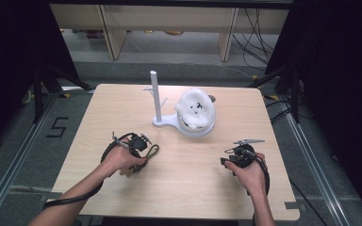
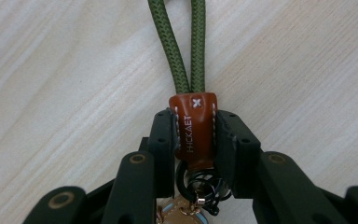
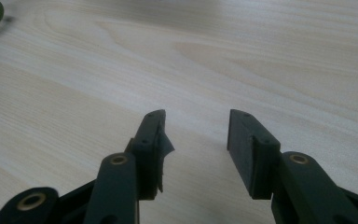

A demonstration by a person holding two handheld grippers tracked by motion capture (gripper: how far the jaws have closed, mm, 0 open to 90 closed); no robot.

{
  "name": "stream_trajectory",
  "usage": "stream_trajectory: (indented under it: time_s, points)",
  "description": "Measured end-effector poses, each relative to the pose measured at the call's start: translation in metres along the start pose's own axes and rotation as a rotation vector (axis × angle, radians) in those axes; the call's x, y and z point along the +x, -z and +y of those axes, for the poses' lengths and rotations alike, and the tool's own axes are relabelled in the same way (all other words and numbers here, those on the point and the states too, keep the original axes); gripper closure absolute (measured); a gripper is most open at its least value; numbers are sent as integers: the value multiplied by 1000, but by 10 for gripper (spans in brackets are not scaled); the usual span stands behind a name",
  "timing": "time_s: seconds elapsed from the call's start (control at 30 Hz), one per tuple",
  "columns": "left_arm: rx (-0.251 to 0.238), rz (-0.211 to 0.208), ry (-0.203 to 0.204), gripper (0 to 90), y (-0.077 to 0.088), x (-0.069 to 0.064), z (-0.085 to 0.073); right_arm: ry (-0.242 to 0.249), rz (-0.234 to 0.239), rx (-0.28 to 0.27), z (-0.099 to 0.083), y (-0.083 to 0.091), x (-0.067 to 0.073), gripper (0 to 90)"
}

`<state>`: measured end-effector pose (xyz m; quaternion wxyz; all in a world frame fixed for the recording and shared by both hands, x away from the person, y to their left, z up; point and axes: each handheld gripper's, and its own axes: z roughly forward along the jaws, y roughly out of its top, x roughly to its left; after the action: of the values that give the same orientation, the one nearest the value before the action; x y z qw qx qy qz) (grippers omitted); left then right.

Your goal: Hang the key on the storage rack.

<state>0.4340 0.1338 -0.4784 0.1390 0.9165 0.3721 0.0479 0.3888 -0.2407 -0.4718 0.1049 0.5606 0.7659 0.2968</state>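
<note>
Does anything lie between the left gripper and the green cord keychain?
No. The left gripper is shut on the keychain, its pads pressing the brown leather tab from both sides, with the green cord loop lying ahead on the table.

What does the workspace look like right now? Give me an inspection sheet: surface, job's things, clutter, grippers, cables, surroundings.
Surface: pale wood table, flat, unmarked.
Job's things: keychain with brown leather tab, green cord loop lying on the table, metal rings below the tab.
Clutter: white peg stand; fluffy white plush on the stand's base.
Grippers: left gripper shut on the leather tab; right gripper open, holding nothing.
Cables: black cable trailing from the left gripper.
Surroundings: grey floor, wooden shelving behind.
</note>
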Motion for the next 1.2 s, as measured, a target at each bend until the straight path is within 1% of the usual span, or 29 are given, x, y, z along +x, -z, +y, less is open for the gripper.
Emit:
stream_trajectory:
  time_s: [0.07,0.1,0.13,0.17,0.2,0.23,0.27,0.33,0.43,0.47,0.5,0.53,0.57,0.6,0.63,0.67,0.7,0.77,0.8,0.83,0.87,0.93,0.97,1.0,1.03,1.07,1.1,1.13,1.2]
  points:
    - [-11,-2,0,682,2,1,-2,0,0,-1,0,0,0,574]
    - [-36,-4,11,682,3,1,-3,-1,5,-3,0,-1,0,573]
    - [-56,-6,16,682,6,2,-7,-32,7,-17,0,0,2,573]
    - [-56,-6,16,682,6,2,-7,-32,7,-17,0,0,2,573]
    - [-86,-4,15,682,9,4,-11,-27,2,-20,0,1,1,573]
    - [-86,-4,15,681,9,4,-11,-27,2,-20,0,1,1,573]
    - [-121,-3,31,681,9,4,-14,-25,0,-24,0,1,1,573]
    - [-157,-1,26,681,11,5,-22,-2,-12,-13,0,2,0,571]
    - [-183,-6,20,681,12,4,-28,-23,-2,-14,1,2,1,570]
    - [-197,-14,14,682,13,4,-31,19,-18,-28,0,0,-3,568]
    - [-217,-17,25,682,13,4,-33,19,-18,-28,0,0,-3,568]
    - [-244,-13,18,681,14,5,-38,19,-19,-29,0,-1,-2,566]
    - [-244,-13,18,682,14,5,-38,19,-19,-29,0,-1,-2,566]
    - [-265,-11,22,682,16,6,-41,0,-7,-39,1,-1,0,562]
    - [-288,-7,21,682,16,6,-42,0,-7,-39,1,-1,0,562]
    - [-316,-5,27,682,17,7,-45,3,14,-38,1,-1,-1,561]
    - [-336,-7,37,682,18,8,-47,1,2,-38,1,-1,0,558]
    - [-377,-2,53,682,18,8,-50,-1,11,-45,1,-1,-1,557]
    - [-391,-9,61,682,19,8,-52,11,-19,-40,1,-1,-2,557]
    - [-407,-10,73,682,19,8,-54,15,-11,-38,1,-1,-3,556]
    - [-442,-9,88,682,18,9,-57,13,6,-54,0,-2,-2,556]
    - [-460,-4,99,682,18,9,-59,13,-3,-50,0,-1,-2,556]
    - [-473,2,102,682,19,10,-60,33,-24,-46,0,-1,-4,556]
    - [-492,1,101,682,20,12,-63,24,-15,-45,0,-1,-4,556]
    - [-492,1,101,682,20,12,-63,24,-15,-45,0,-1,-4,556]
    - [-512,5,105,682,20,12,-66,20,-23,-49,0,-1,-4,556]
    - [-556,2,121,682,20,13,-69,20,-19,-51,0,-1,-3,556]
    - [-556,2,121,682,20,13,-69,26,-22,-56,0,-1,-4,556]
    - [-606,6,135,682,21,13,-72,29,-28,-56,0,-1,-4,556]
